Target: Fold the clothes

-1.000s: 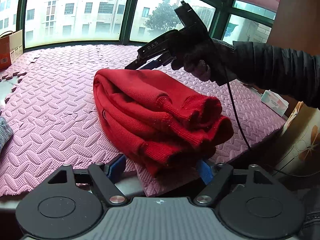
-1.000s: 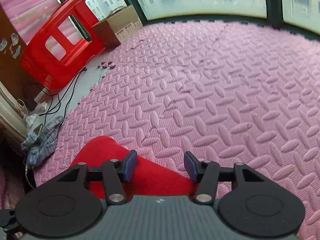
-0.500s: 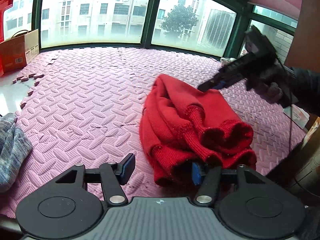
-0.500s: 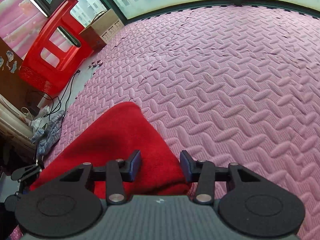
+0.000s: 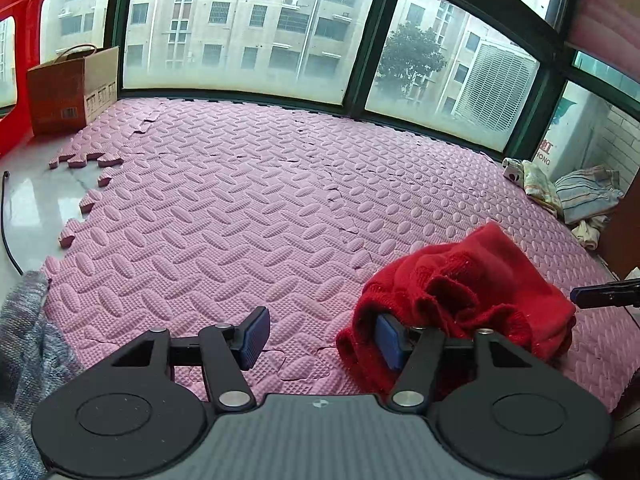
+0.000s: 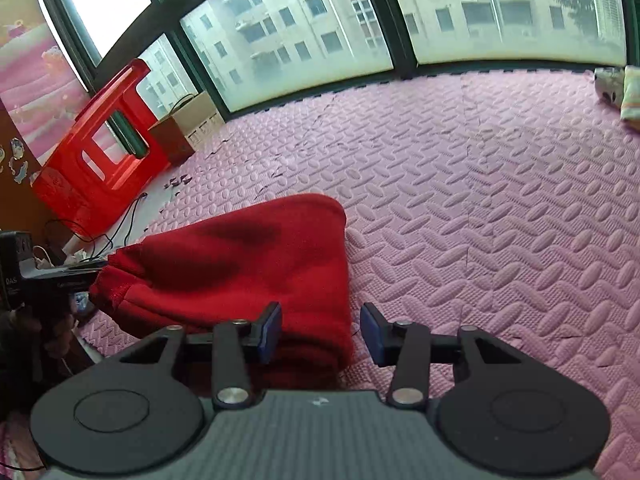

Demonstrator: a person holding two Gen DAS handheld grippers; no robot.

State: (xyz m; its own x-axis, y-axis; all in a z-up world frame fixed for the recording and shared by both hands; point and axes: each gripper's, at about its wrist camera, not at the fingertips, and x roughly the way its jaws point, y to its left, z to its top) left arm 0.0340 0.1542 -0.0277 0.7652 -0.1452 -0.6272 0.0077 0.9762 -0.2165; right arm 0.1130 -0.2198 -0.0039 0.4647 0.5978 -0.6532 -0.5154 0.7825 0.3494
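A folded red knit sweater (image 5: 472,292) lies in a bundle on the pink foam mat (image 5: 248,208), at the lower right of the left wrist view. My left gripper (image 5: 322,338) is open; its right finger touches the bundle's near edge and nothing sits between the fingers. In the right wrist view the sweater (image 6: 240,268) lies ahead and to the left. My right gripper (image 6: 320,332) is open, its left finger over the sweater's near corner. The right gripper's tip (image 5: 600,294) shows at the right edge of the left wrist view.
A grey knit garment (image 5: 24,352) lies at the mat's left edge. A cardboard box (image 5: 72,88) and a red plastic stool (image 6: 100,148) stand by the window. Folded cloths (image 5: 576,196) lie at the far right corner. A black cable (image 5: 8,232) runs over the bare floor.
The left gripper has let go of the sweater and swung left, so the bundle now lies at its right. The right gripper has drawn back off the sweater's top.
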